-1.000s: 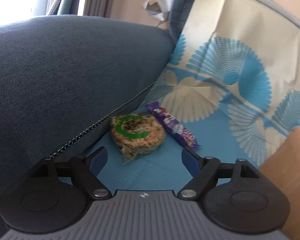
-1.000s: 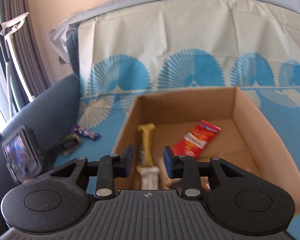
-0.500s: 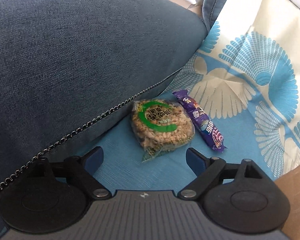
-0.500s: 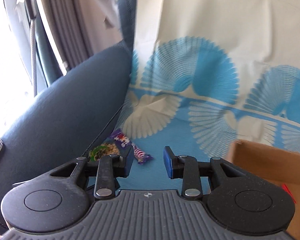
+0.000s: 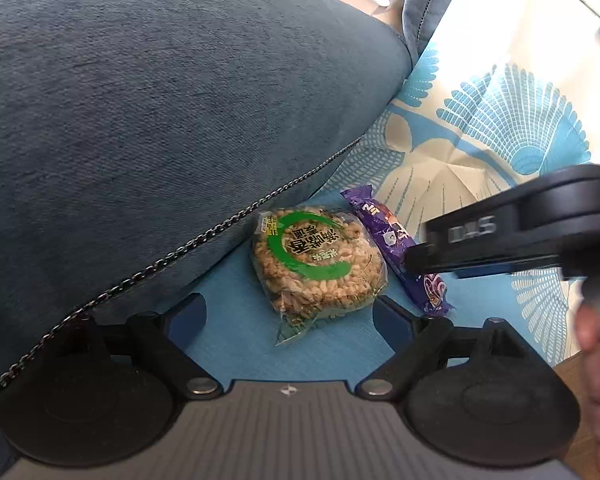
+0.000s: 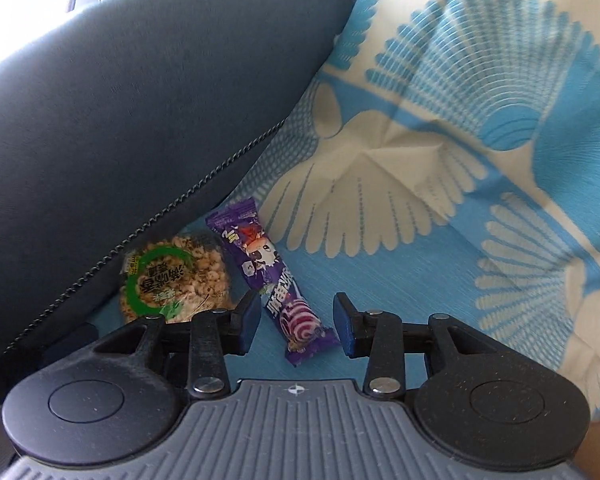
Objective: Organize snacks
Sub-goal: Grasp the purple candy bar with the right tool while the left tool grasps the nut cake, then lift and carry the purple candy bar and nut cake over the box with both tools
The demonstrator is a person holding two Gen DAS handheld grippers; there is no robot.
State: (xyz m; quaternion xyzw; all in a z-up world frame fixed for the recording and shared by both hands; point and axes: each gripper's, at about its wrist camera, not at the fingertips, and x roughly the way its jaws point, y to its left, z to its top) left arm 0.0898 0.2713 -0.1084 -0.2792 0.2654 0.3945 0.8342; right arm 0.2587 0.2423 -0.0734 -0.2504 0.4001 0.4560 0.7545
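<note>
Opening around the purple candy bar (image 6: 274, 280), right tool (image 6: 296, 326) grips nothing; left tool (image 5: 288, 320) gapes empty.

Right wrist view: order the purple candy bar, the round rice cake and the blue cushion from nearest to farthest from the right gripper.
1. Purple candy bar, its near end between the opening right gripper fingers.
2. Round rice cake, just left.
3. Blue cushion, behind and left.

Black gripper (image 6: 295, 322), blue-padded fingers (image 6: 249, 320)
</note>
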